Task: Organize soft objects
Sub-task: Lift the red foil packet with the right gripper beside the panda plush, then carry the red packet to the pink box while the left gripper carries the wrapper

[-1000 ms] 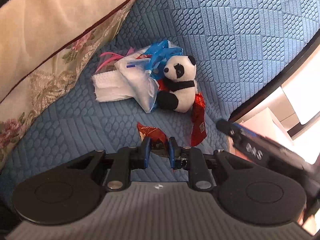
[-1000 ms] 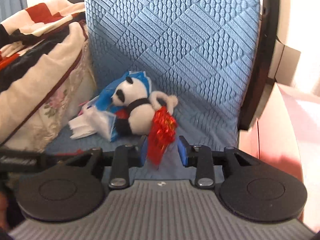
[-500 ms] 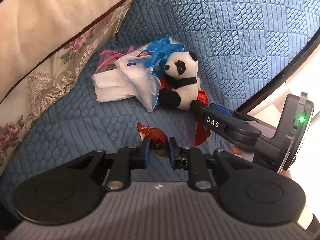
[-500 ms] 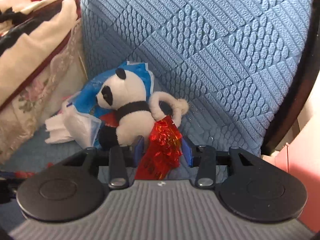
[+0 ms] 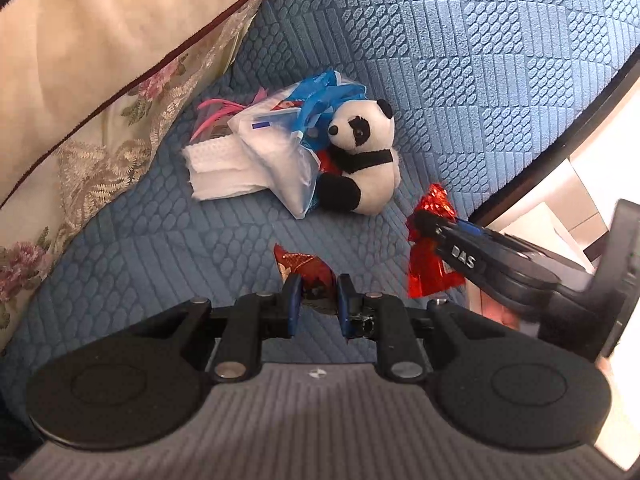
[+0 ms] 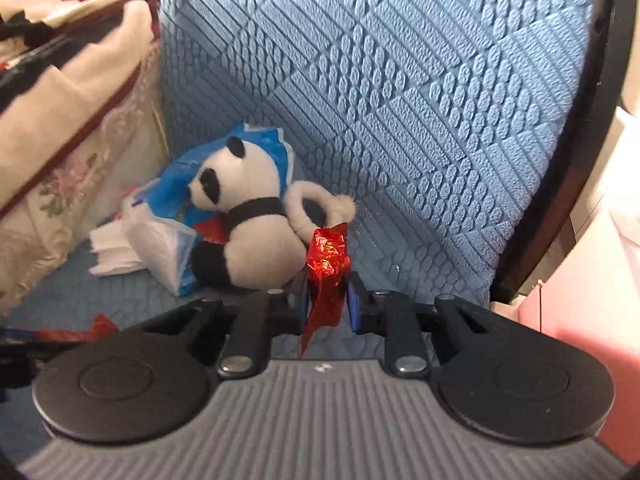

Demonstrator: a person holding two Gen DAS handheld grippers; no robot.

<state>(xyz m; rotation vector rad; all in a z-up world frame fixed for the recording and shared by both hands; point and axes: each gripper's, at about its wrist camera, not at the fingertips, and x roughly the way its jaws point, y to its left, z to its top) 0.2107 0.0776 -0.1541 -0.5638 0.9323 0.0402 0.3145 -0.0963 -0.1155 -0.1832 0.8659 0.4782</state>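
A plush panda [image 5: 364,160] sits on the blue quilted seat [image 5: 140,248], leaning on a clear tissue pack [image 5: 280,160] and a blue plastic bag [image 5: 324,92]. My left gripper [image 5: 316,300] is shut on a crumpled red-brown foil wrapper [image 5: 306,270] low over the seat. My right gripper [image 6: 326,304] is just right of the panda [image 6: 256,232]. Its jaws are closing, and the pads pinch a shiny red foil wrapper [image 6: 326,256] between them. In the left wrist view the right gripper [image 5: 426,226] comes in from the right with that red wrapper [image 5: 430,268] hanging from it.
A cream floral pillow [image 5: 100,60] fills the left side. Folded white tissues [image 5: 216,172] and pink strands [image 5: 216,110] lie left of the pack. The blue backrest [image 6: 400,100] rises behind, its dark frame edge [image 6: 560,160] at the right. A striped blanket [image 6: 60,8] is piled on the pillow.
The right gripper reached in beside the panda, narrowed its jaws on the red wrapper and drew it a little away from the panda. The left gripper stayed still with its wrapper.
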